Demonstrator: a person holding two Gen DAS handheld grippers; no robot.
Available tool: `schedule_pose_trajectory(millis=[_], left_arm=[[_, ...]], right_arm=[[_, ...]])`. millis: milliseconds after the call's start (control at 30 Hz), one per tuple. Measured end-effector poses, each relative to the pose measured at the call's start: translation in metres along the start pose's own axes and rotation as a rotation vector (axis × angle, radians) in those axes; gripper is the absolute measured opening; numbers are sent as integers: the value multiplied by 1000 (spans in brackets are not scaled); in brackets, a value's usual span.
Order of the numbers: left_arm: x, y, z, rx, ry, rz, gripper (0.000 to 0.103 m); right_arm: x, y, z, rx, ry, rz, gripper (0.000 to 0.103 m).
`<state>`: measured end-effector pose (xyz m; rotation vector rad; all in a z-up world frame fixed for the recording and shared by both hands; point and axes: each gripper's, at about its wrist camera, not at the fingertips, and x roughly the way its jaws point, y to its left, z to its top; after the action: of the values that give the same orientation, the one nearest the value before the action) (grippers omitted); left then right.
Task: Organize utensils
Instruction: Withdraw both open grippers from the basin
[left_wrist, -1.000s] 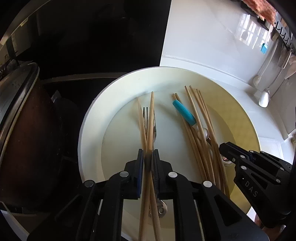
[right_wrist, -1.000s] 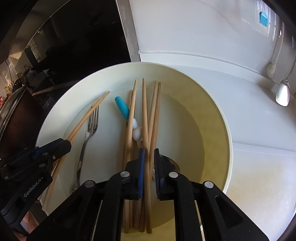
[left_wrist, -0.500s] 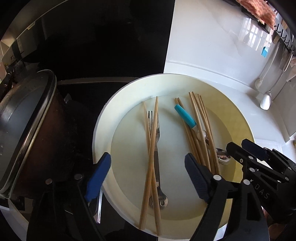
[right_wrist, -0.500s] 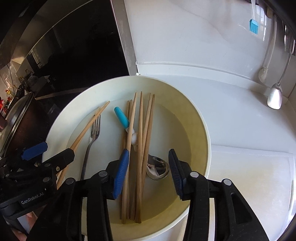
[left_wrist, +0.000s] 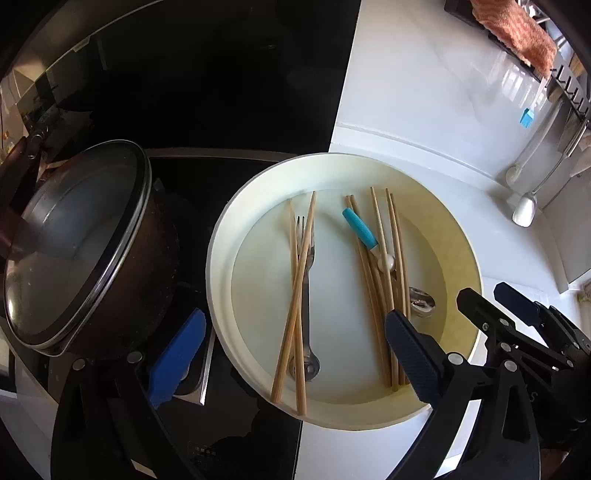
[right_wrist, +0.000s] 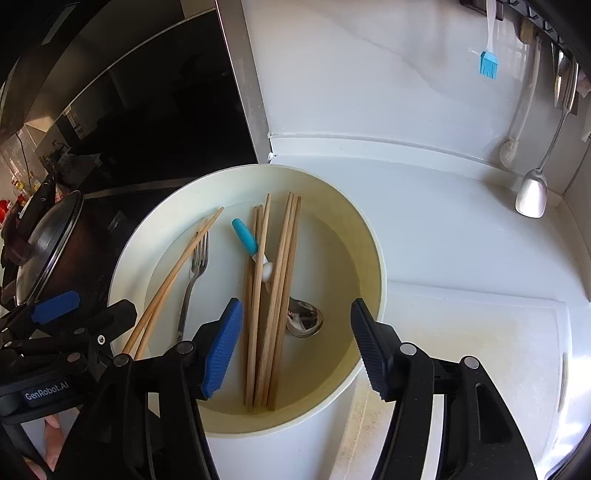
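Observation:
A cream bowl (left_wrist: 221, 236) holds two groups of utensils. On its left a pair of wooden chopsticks (left_wrist: 294, 295) lies across a metal fork (left_wrist: 305, 325). On its right lie a bundle of several chopsticks (right_wrist: 275, 295), a blue-handled utensil (right_wrist: 244, 234) and a metal spoon (right_wrist: 304, 323). My left gripper (left_wrist: 295, 317) hangs above the pair and fork, its jaws opening wide with nothing pressed between them. My right gripper (right_wrist: 295, 306) hovers over the bundle, jaws also opening, pads clear of the sticks.
A dark pot with a glass lid (left_wrist: 74, 240) stands left of the bowl on a black cooktop (left_wrist: 221, 92). A white cutting board (right_wrist: 480, 350) lies to the right. A ladle (right_wrist: 532, 192), a white brush and a blue brush (right_wrist: 488, 64) hang on the wall.
Both grippers let go of the chopsticks they were shut on, opened and rose away from the bowl. The pair and the bundle now lie loose in the bowl.

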<state>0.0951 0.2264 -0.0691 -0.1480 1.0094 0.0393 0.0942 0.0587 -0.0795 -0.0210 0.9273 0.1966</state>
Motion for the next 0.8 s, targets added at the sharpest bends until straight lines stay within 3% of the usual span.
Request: schedule_pose_trajectory(millis=[267, 800], left_arm=[[-28, -3, 1, 3, -6, 29, 97], [-62, -8, -7, -3, -24, 80, 97]], right_arm=[[-22, -1, -2, 5, 39, -25, 59], [-51, 6, -3, -16, 27, -38, 59]])
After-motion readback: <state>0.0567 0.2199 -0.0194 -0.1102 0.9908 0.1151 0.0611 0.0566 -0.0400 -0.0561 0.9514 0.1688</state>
